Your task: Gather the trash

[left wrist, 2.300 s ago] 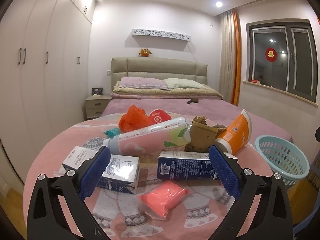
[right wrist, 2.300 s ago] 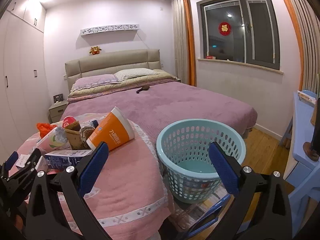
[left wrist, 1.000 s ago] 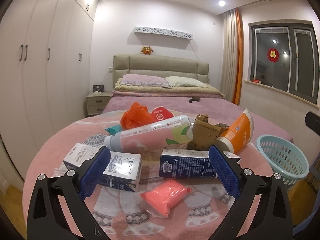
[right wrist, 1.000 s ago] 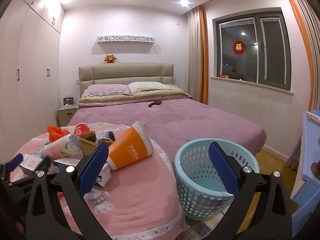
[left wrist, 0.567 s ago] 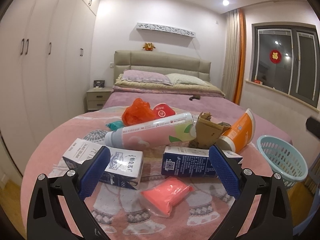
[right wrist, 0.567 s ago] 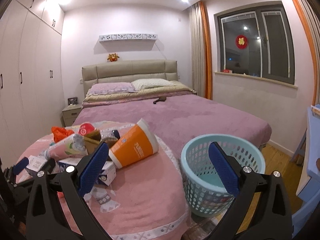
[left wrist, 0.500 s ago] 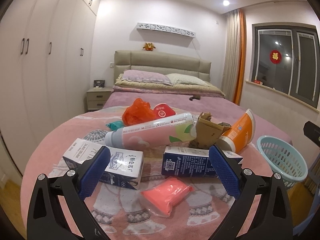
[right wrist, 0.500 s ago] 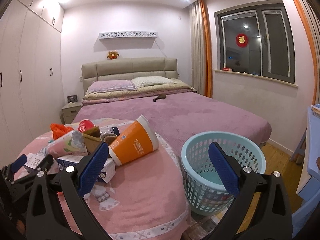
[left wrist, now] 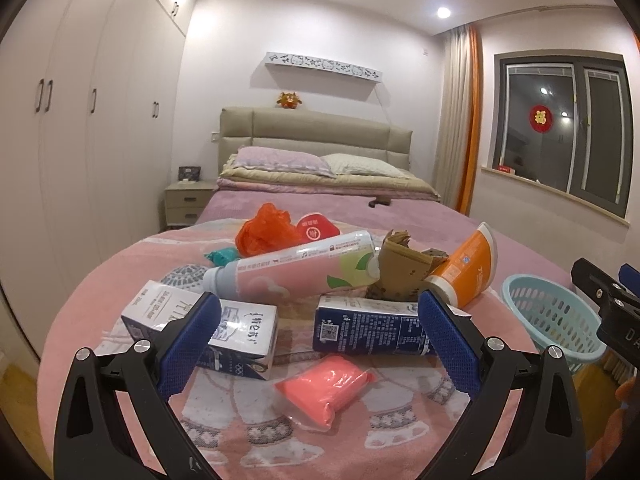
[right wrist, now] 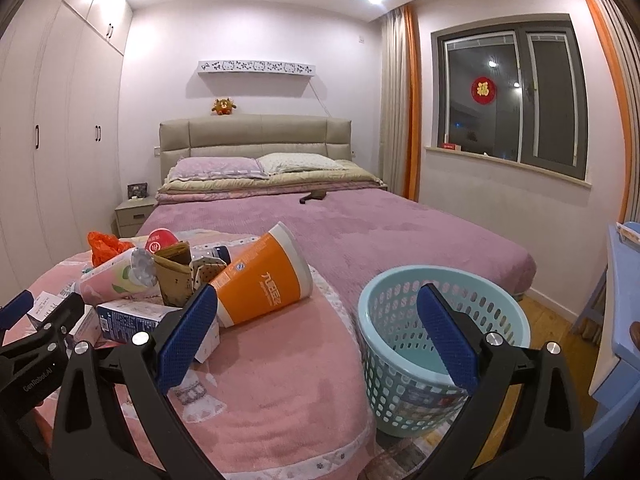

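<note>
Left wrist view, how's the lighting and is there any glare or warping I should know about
Left wrist view: warm ceiling spots flare white, fisheye bows the wardrobe, trash like the pink bottle stays sharp. Right wrist view: lamp reflections in the dark window, corners vignette black, basket evenly lit.

From the bed, you see: beige headboard behind two pillows, orange plush toy atop it. Nightstand and white wardrobe to its left, dark window to its right.
</note>
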`<state>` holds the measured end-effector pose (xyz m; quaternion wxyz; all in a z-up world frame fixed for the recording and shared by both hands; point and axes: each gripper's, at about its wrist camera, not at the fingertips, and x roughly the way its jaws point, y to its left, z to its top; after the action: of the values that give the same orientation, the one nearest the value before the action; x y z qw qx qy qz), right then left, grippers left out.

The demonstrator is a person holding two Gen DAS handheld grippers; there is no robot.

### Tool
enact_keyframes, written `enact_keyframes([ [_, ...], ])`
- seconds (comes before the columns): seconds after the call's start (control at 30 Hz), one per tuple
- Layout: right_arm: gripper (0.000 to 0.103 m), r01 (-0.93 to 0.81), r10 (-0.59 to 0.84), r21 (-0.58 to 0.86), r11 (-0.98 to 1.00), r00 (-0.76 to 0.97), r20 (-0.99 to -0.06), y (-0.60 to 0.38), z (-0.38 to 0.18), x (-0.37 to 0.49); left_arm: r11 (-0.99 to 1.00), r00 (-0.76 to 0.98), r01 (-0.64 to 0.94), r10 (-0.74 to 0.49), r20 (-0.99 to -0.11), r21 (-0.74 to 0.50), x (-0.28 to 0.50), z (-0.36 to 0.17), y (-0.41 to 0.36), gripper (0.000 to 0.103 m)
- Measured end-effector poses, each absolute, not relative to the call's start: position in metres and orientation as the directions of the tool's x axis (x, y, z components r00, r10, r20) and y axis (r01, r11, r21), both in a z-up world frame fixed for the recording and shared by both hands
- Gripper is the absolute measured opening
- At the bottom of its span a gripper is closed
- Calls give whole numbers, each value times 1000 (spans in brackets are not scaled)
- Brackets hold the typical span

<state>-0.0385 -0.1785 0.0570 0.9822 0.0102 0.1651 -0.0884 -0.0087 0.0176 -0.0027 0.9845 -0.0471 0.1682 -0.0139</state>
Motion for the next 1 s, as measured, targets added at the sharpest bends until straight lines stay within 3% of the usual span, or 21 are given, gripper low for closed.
enact_keyframes([
  [1.0, 94, 177, -159, 19, 984, 920, -359, -185, 48, -35, 995, 941, 6, -40, -337, -101, -5, -2, 19, 96],
])
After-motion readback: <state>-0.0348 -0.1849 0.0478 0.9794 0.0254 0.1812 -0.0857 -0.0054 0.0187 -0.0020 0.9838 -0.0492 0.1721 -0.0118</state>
